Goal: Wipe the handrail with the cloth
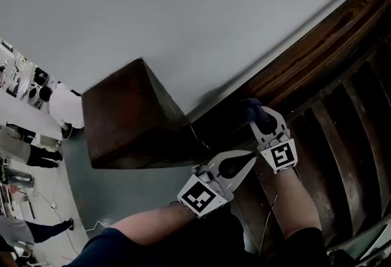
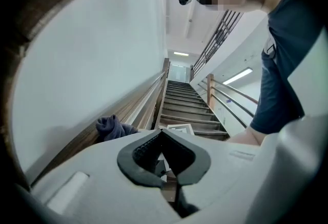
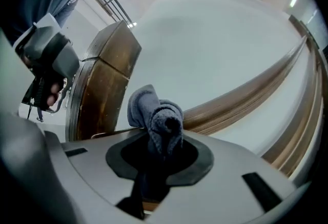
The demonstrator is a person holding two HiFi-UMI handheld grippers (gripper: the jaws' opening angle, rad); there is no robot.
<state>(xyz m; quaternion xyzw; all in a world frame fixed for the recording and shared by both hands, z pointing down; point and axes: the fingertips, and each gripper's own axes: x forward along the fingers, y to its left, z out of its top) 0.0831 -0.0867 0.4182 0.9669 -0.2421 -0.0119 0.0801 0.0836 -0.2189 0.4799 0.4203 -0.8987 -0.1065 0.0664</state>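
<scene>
A dark wooden handrail (image 1: 317, 46) climbs to the upper right along the white wall and ends at a square dark newel post (image 1: 134, 116). My right gripper (image 1: 261, 116) is shut on a dark blue cloth (image 1: 252, 108), which it holds against the rail's lower end beside the post. In the right gripper view the bunched cloth (image 3: 159, 118) sticks up out of the right gripper (image 3: 159, 138), with the rail (image 3: 246, 97) behind it. My left gripper (image 1: 249, 157) hangs just below and left of the right one, shut and empty. From the left gripper (image 2: 163, 135) the cloth (image 2: 113, 126) shows at the left.
Dark balusters (image 1: 342, 131) run under the rail at the right. Stairs (image 2: 187, 105) rise ahead, with a metal railing (image 2: 230, 97) on their far side. People (image 1: 58, 107) stand on the floor far below at the left. The post (image 3: 102, 84) stands close to the cloth's left.
</scene>
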